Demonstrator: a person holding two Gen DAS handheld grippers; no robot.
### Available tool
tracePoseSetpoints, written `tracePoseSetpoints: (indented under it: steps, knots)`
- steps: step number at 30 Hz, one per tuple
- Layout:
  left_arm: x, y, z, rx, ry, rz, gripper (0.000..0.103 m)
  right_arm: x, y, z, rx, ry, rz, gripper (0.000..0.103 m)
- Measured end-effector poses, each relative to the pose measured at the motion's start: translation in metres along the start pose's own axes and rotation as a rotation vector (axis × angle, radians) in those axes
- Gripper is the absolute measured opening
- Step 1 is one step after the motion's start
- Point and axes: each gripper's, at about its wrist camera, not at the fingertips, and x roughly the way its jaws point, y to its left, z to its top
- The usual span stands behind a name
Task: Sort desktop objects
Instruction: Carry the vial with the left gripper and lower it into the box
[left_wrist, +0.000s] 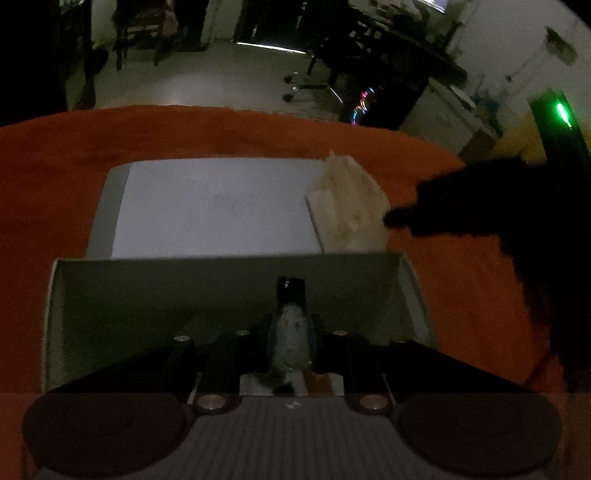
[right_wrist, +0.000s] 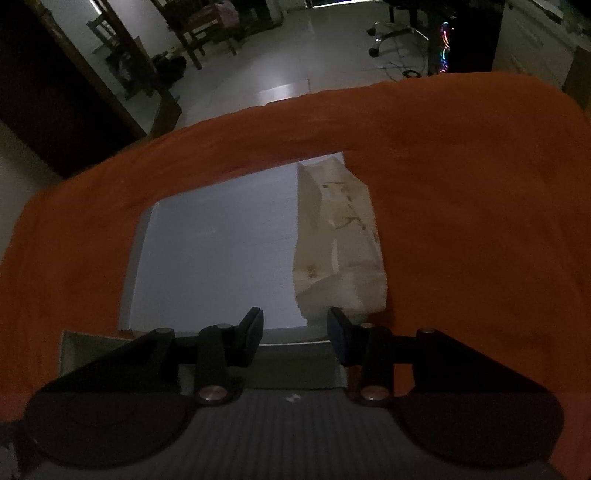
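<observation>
My left gripper (left_wrist: 292, 334) is shut on a small pale object with a dark tip (left_wrist: 291, 295), held upright over an open grey box (left_wrist: 147, 288). Beyond the box, a flat white board (left_wrist: 214, 206) lies on the orange cloth (left_wrist: 55, 184). A crumpled whitish packet (left_wrist: 347, 199) rests on the board's right edge. My right gripper (left_wrist: 410, 206) is a dark silhouette beside that packet. In the right wrist view, the right gripper (right_wrist: 295, 325) stands open with nothing between its fingers. It hovers over the near edge of the board (right_wrist: 221, 240), just short of the packet (right_wrist: 340, 236).
The orange cloth (right_wrist: 461, 184) covers the whole table, and its far edge drops to a tiled floor. A corner of the box (right_wrist: 85, 350) shows at lower left of the right wrist view. Chairs and a dark desk stand far behind. The room is dim.
</observation>
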Motion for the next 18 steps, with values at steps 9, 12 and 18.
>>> tracePoseSetpoints:
  steps: [9,12,18]
  knots:
    - [0.025,0.012,-0.035,0.059,0.105,0.065,0.015,0.013,0.004,0.003,0.005,0.021,-0.029,0.042]
    - [0.031,0.012,-0.040,0.084,0.121,0.103,0.015,0.016,0.003,0.002,0.001,0.029,-0.036,0.042]
    - [0.042,0.011,-0.048,0.111,0.178,0.124,0.015,0.019,0.000,-0.002,-0.011,0.040,-0.046,0.042]
